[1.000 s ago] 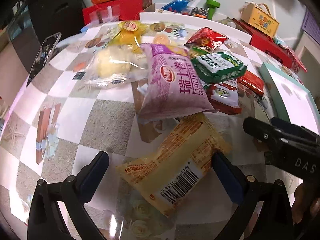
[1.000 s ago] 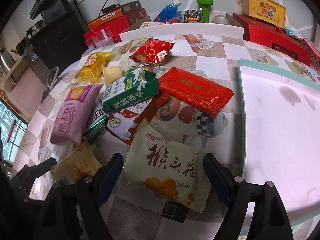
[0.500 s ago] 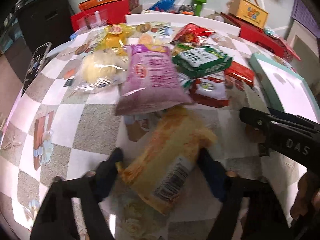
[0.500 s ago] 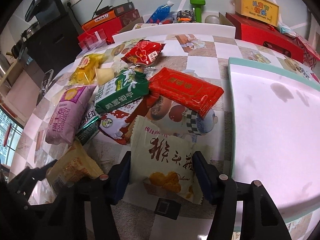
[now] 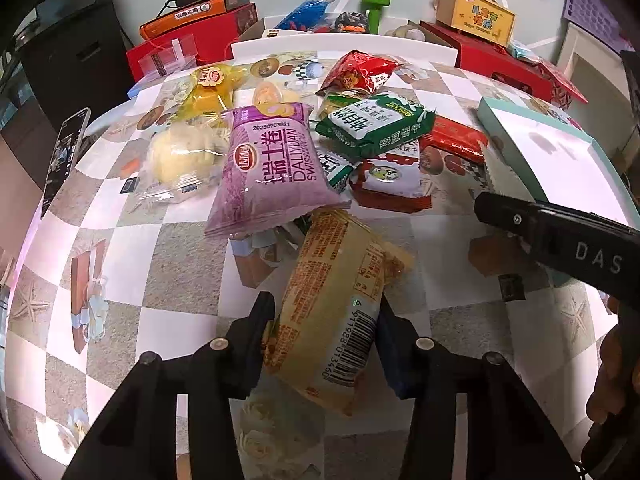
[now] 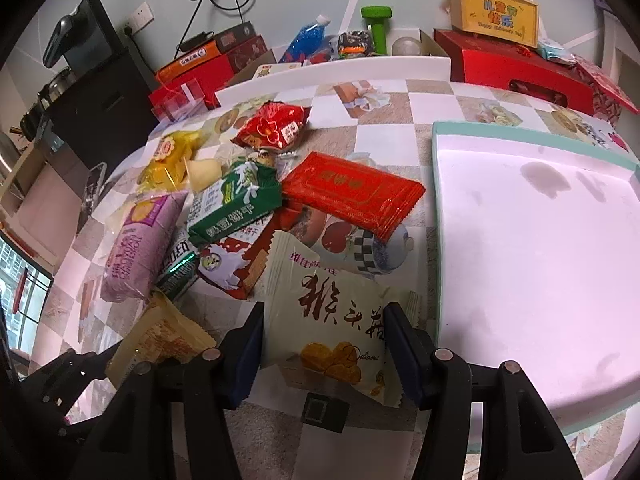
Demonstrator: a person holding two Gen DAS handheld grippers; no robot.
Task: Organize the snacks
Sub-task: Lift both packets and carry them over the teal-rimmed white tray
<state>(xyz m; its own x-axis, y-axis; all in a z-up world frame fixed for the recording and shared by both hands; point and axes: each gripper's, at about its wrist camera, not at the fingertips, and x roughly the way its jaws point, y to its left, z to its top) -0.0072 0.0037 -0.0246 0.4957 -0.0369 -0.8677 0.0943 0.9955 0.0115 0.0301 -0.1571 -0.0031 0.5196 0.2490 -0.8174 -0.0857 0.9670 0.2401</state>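
My left gripper (image 5: 326, 334) is shut on a yellow-orange snack pack (image 5: 340, 300) with a barcode, held just over the table. My right gripper (image 6: 324, 334) is shut on a cream snack packet (image 6: 332, 312) with brown Chinese lettering, next to the white tray (image 6: 532, 248) with a teal rim. A pile of snacks lies beyond: a purple Swiss roll bag (image 5: 268, 168), a green biscuit pack (image 5: 378, 126), a red flat pack (image 6: 352, 192), a red bag (image 6: 274, 126), yellow packets (image 5: 206, 92).
The right gripper's black body (image 5: 560, 240) reaches in from the right of the left wrist view. A phone (image 5: 66, 152) lies at the table's left edge. Red boxes (image 6: 516, 68), a yellow carton (image 6: 496, 14), a blue bottle (image 6: 306, 38) and a green dumbbell (image 6: 376, 24) stand behind the table.
Both grippers have closed from wide open onto their packets. The yellow-orange pack has tilted up between the left fingers, and the cream packet is now pinched by the right fingers.
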